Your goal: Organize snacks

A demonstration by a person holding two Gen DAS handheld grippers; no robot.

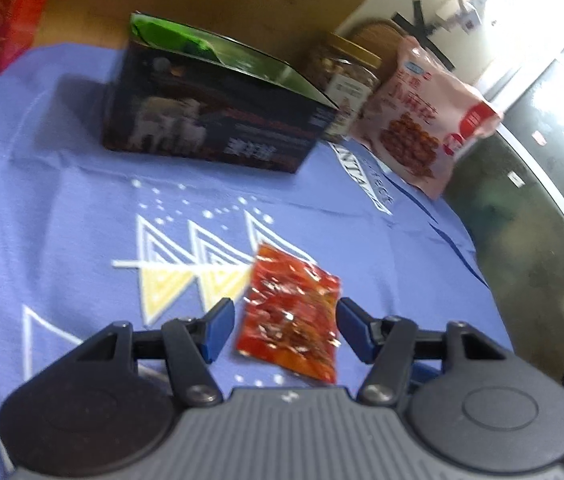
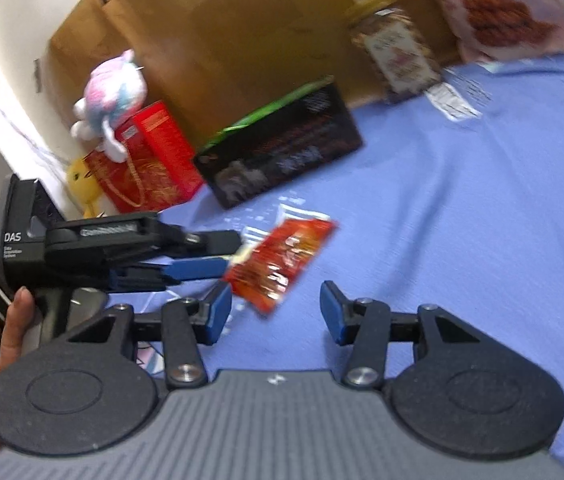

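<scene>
Covering the table, blue cloth [image 1: 62, 168], cardboard wall behind [image 2: 222, 20]; both tools spread wide, empty

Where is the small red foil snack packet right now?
The small red foil snack packet lies on the blue printed cloth, between the open jaws of the left gripper, in front of the dark cardboard box.

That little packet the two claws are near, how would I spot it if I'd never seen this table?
Look at the blue cloth covering the table, in front of the black box. The small red packet lies flat there, between the left gripper's open fingers. Unlike the tall jar and pink bag behind, it is crinkly, shiny and flat.
</scene>
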